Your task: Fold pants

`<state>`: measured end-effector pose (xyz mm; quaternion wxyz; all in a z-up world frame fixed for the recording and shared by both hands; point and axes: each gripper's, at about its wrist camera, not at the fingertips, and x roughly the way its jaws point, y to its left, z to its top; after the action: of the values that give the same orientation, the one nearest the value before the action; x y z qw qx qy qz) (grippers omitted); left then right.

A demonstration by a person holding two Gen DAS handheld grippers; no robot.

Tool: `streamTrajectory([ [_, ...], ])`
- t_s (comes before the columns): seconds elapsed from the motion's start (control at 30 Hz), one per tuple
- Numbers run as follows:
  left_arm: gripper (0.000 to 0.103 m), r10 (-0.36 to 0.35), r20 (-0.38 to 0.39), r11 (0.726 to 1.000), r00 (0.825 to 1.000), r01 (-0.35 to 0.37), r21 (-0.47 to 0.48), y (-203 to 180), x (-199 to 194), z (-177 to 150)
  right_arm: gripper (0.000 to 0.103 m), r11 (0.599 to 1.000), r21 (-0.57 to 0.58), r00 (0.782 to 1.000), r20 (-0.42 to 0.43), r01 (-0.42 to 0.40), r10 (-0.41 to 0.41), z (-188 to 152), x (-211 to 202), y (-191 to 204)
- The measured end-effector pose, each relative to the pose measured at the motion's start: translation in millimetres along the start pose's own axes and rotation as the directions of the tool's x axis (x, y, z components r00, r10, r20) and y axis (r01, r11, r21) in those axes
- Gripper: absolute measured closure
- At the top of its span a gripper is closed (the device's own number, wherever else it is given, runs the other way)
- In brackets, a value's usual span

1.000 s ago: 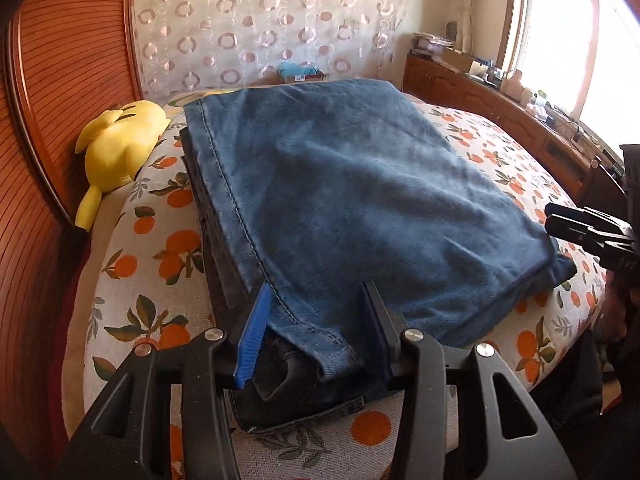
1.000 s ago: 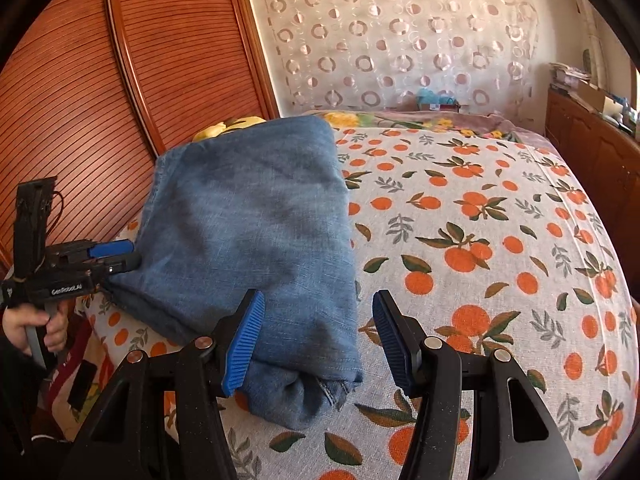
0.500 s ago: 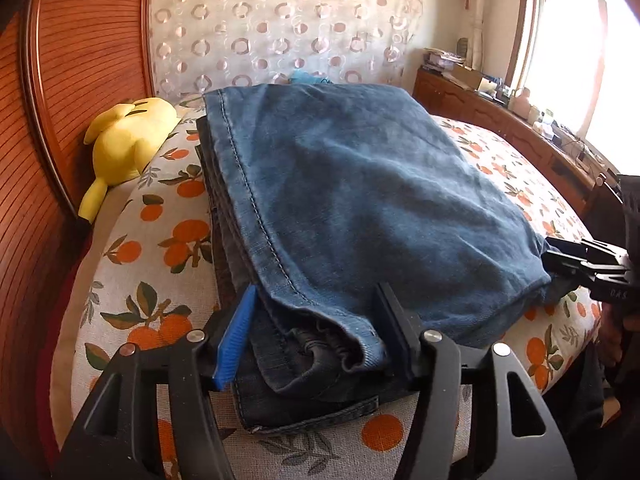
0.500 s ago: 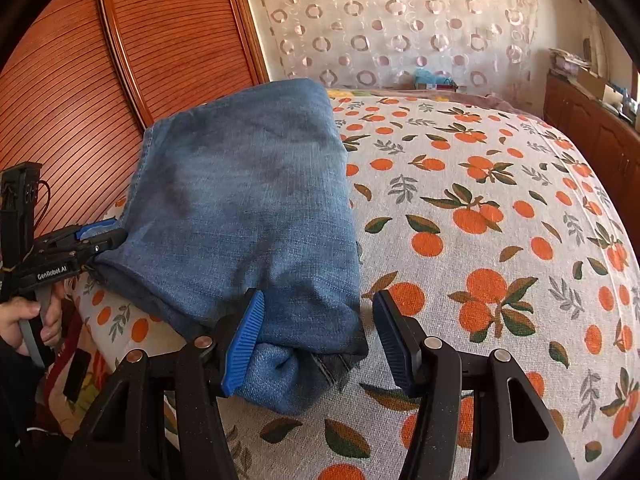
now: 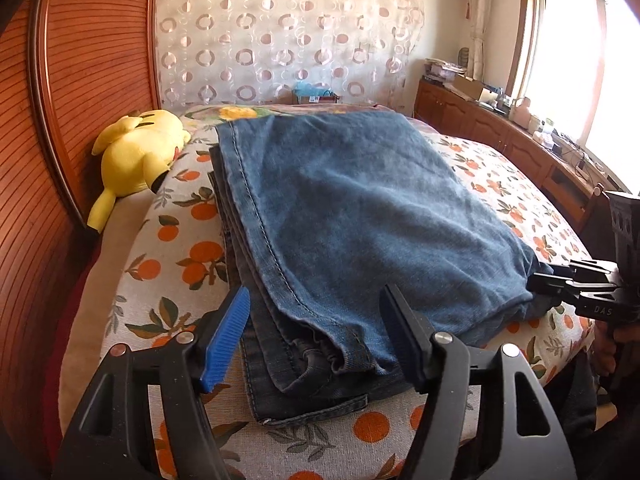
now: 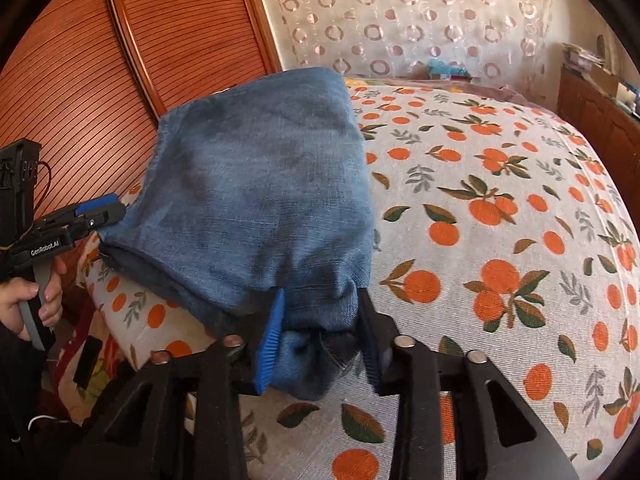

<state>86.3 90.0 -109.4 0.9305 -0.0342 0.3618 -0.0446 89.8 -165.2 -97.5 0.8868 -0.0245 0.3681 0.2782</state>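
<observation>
The blue jeans (image 5: pixel 352 216) lie on the bed (image 5: pixel 176 248), near the corner by the wooden headboard (image 5: pixel 80 100). They are already folded into a thick, nearly square stack with several layers on top of each other. The top layer looks smooth and flat. A yellow plush toy (image 5: pixel 136 156) lies just beside the jeans, by the headboard.

The left gripper (image 5: pixel 316 340) has just been opening its fingers. Now they stand wide apart, one on each side of the near corner of the jeans where the waistband bunches up. The fingers do not press on the cloth, so this hand has let go.

The right gripper (image 6: pixel 320 344) has just been closing its fingers. In the right wrist view they squeeze the other near corner of the folded jeans, and the cloth bulges out between the two pads. So this hand has a hold on that corner.

The big folds look done. What is left seems small: the near edge is a bit messy, with a dark inner layer and a belt-loop end sticking out under the top layer on the left side. My guess is the right hand is tidying or tugging its corner, and after that both hands only need to let go and move away.
</observation>
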Motion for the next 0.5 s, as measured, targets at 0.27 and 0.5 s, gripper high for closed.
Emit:
streamTrajectory([
  [0.27, 0.035, 0.001, 0.020, 1.000, 1.000, -0.001, 0.002, -2, -9, 3, 0.090, 0.999, 0.017, 1.000, 0.009, -0.029, 0.029, 12, -6, -1],
  [0.5, 0.035, 0.012, 0.040, 1.000, 0.999, -0.011, -0.014, 2, -19, 3, 0.092, 1.000, -0.013, 0.997, 0.076, -0.023, 0.024, 31, -23, 13],
])
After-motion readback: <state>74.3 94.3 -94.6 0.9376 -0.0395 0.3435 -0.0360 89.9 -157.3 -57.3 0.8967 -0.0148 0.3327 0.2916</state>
